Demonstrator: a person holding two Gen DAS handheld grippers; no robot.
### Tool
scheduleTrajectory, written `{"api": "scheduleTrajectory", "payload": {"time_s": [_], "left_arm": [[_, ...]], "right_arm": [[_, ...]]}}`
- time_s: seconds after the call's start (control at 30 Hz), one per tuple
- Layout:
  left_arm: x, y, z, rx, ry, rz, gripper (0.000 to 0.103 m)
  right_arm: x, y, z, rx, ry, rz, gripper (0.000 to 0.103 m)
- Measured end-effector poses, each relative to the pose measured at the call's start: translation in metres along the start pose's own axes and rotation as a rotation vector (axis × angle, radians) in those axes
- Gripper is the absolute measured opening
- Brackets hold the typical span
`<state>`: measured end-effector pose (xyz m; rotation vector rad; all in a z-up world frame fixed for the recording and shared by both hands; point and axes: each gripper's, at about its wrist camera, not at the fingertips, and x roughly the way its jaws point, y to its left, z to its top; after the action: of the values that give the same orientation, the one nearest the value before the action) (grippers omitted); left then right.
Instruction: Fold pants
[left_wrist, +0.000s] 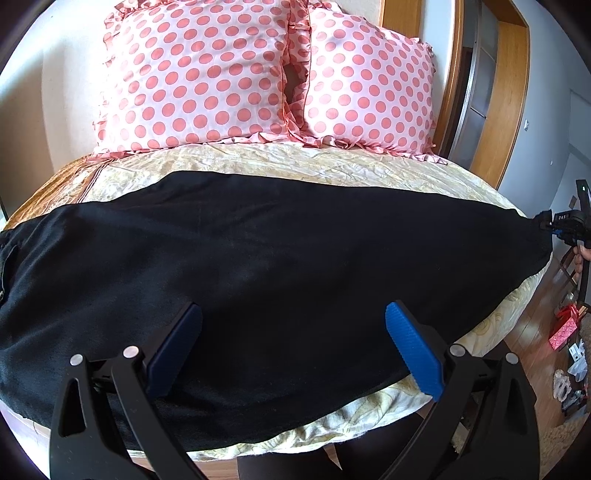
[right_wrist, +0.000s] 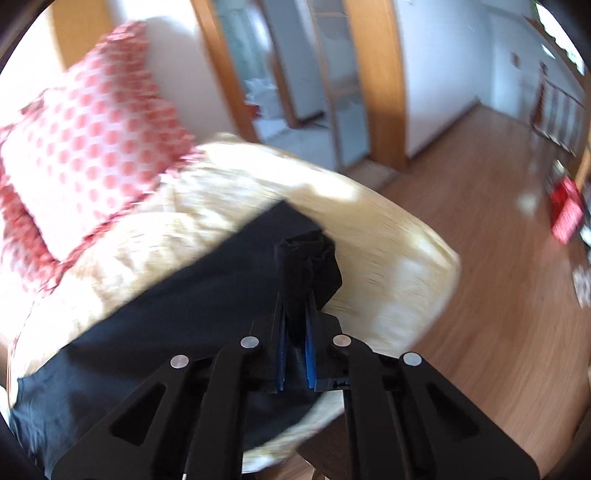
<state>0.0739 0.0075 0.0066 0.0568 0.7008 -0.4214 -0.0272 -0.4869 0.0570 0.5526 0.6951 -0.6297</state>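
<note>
I see the black soft cloth pants (left_wrist: 280, 266) lying flat and long across the bed with the pale yellow flowery cover (left_wrist: 295, 158); one end goes off to my left, the other end reaches the bed's right edge; they look thin and floppy, so I think they weigh little and will bend and sag wherever I lift them; they will not break, but they may slip a bit on the smooth cover and may bunch up if I pull from one spot only; the best places to hold look like the ends and the corners, so the cloth hangs straight and folds over itself neatly.

My right gripper (right_wrist: 295, 325) is squeezed together on the end of the pants at the right edge of the bed; a little lump of black cloth sticks up past its blue pads (right_wrist: 309, 354); this view is blurry, so I cannot tell how much cloth is caught; in the left view the same gripper (left_wrist: 550, 227) shows far off at the tip of the pants.

My left gripper (left_wrist: 293, 332) hangs over the near side of the pants, about the middle, pointing toward the two pink pillows with red dots (left_wrist: 258, 77); its blue pads (left_wrist: 410, 350) are wide apart and hold nothing; I cannot tell if they touch the cloth.
</note>
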Motion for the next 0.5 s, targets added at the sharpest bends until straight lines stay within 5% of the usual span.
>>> {"api": "scheduleTrajectory", "payload": {"time_s": [0.27, 0.5], "left_arm": [[-0.009, 0.006, 0.001, -0.015, -0.021, 0.020, 0.100], [-0.020, 0.018, 0.005, -0.029, -0.056, 0.049, 0.100]], "right_arm": [[-0.025, 0.115, -0.008, -0.217, -0.029, 0.275, 0.009], [-0.027, 0.205, -0.036, -0.365, 0.038, 0.456, 0.009]]}}
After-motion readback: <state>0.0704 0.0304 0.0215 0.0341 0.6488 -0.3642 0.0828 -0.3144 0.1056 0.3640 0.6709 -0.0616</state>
